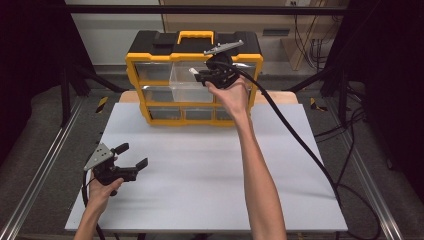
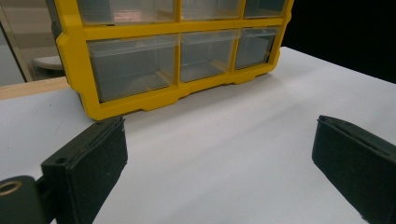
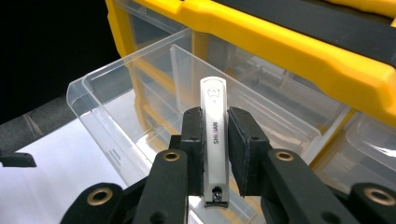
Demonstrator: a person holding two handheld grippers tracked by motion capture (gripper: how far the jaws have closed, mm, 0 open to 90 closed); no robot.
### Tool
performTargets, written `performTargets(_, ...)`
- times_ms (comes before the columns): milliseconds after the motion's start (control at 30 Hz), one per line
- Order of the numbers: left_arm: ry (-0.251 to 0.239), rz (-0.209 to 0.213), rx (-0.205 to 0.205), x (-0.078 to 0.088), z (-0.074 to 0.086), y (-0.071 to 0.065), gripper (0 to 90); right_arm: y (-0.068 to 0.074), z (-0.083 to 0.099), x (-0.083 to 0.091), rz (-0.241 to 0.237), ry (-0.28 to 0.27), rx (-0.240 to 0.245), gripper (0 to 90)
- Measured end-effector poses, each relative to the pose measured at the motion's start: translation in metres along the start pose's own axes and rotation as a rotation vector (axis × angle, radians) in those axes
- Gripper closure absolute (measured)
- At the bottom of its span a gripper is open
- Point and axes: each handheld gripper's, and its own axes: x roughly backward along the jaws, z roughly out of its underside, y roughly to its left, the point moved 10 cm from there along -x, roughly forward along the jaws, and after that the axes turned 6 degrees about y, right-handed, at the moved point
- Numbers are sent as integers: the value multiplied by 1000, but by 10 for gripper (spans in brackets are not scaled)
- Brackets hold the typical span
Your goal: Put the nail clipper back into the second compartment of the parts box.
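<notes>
Nail clipper point(image 3: 214, 140) clamped in right tongs point(image 3: 215, 140) over seemingly empty drawer point(image 3: 116, 93); left tongs point(image 2: 219, 158) open.

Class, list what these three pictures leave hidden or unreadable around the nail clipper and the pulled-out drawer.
- Nail clipper: right gripper view, its flat sides covered by the right hand-held gripper; high view, too small.
- Open drawer: right gripper view, its floor hidden behind the gripper.
- Organizer: left gripper view, top cut off.

Silver nail clipper point(image 3: 215, 140), yellow/black organizer point(image 1: 150, 60) w/ clear drawers, black fingers point(image 3: 192, 140), white table point(image 1: 200, 170).
</notes>
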Motion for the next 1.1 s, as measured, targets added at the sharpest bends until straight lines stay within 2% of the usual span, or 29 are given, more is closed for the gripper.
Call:
performTargets(167,0,1,1,0,0,0,34,0,-8,7,14,-65,2,669)
performTargets(300,2,2,2,0,0,0,34,0,-15,19,16,-128,-3,528)
performTargets(333,2,2,2,0,0,0,34,0,-15,19,16,-128,-3,528)
performTargets(367,2,2,1,0,0,0,34,0,-18,26,9,-160,-9,461)
performTargets(400,2,2,1,0,0,0,34,0,-18,26,9,-160,-9,461)
performTargets(433,2,2,2,0,0,0,34,0,-19,32,9,-188,-11,376)
performTargets(467,3,2,2,0,0,0,34,-1,-20,35,16,-201,-8,340)
performTargets(533,3,2,2,0,0,0,33,-1,-20,38,19,-211,-5,310)
performTargets(567,3,2,2,0,0,0,33,-2,-19,45,26,-233,-7,237)
performTargets(667,2,2,2,0,0,0,33,-3,-14,55,44,-249,-11,133)
performTargets(767,2,2,2,0,0,0,33,-2,-7,63,43,-257,-7,86)
performTargets(933,4,3,2,-1,1,0,33,1,9,73,24,-269,-5,60)
performTargets(1100,11,4,-2,-2,1,-1,33,2,25,77,27,-259,3,45)
